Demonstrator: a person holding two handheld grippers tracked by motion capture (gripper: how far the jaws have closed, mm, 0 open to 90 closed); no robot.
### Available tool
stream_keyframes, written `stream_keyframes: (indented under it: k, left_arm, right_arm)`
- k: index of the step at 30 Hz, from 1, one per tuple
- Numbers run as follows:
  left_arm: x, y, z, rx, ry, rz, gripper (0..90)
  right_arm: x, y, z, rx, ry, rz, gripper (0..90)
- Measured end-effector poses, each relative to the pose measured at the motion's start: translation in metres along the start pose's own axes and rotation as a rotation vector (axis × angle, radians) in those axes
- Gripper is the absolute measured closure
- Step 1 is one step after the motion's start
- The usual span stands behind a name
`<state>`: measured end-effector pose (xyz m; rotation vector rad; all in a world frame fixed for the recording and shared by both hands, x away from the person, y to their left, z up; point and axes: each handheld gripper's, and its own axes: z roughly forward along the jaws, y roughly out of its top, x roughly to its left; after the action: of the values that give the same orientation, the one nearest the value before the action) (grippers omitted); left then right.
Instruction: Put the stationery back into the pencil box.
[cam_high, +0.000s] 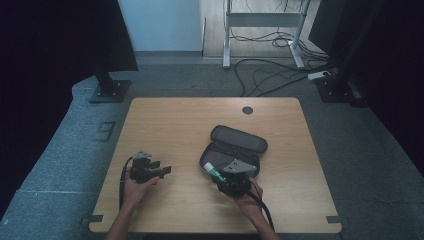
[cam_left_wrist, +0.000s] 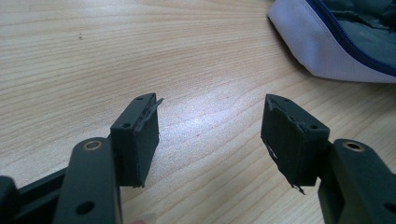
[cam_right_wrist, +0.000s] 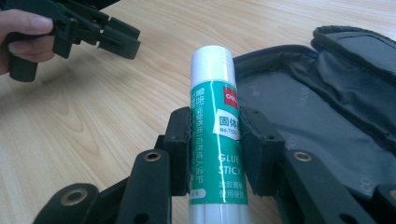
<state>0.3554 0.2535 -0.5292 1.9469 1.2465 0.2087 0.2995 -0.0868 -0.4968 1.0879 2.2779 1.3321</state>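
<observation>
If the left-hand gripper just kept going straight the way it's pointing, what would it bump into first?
Probably the bare wooden table: the left gripper, fingers open and empty, looks angled down at the tabletop. The open pencil case lies off to one side of that line, though depth is hard to judge.

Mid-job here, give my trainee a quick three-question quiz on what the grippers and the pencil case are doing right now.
1. True or false: the right gripper is shut on the glue stick.
2. The left gripper is: A) open with nothing between its jaws, B) holding the case, C) holding a pen.
3. Is the pencil case zipped shut or lying open?

Key: 1 true. 2 A, with bare table below it. 3 lying open, lid flap folded back.
</observation>
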Motion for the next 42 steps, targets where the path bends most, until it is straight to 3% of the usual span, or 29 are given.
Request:
stream_keyframes:
  k: [19, 32, 42]
  left_arm:
    - [0.000, -0.001, 0.003, 0.014, 0.003, 0.002, 36.8]
    - [0.001, -0.001, 0.003, 0.014, 0.005, 0.001, 36.7]
    - [0.002, -0.002, 0.005, 0.024, 0.007, -0.002, 36.5]
  right_arm:
    - [-0.029, 0.004, -0.007, -0.021, -0.044, 0.048, 64.8]
    - [-0.039, 0.005, -0.001, -0.018, -0.074, 0.047, 64.8]
    - [-0.059, 0.011, 0.006, -0.017, -0.111, 0.061, 64.8]
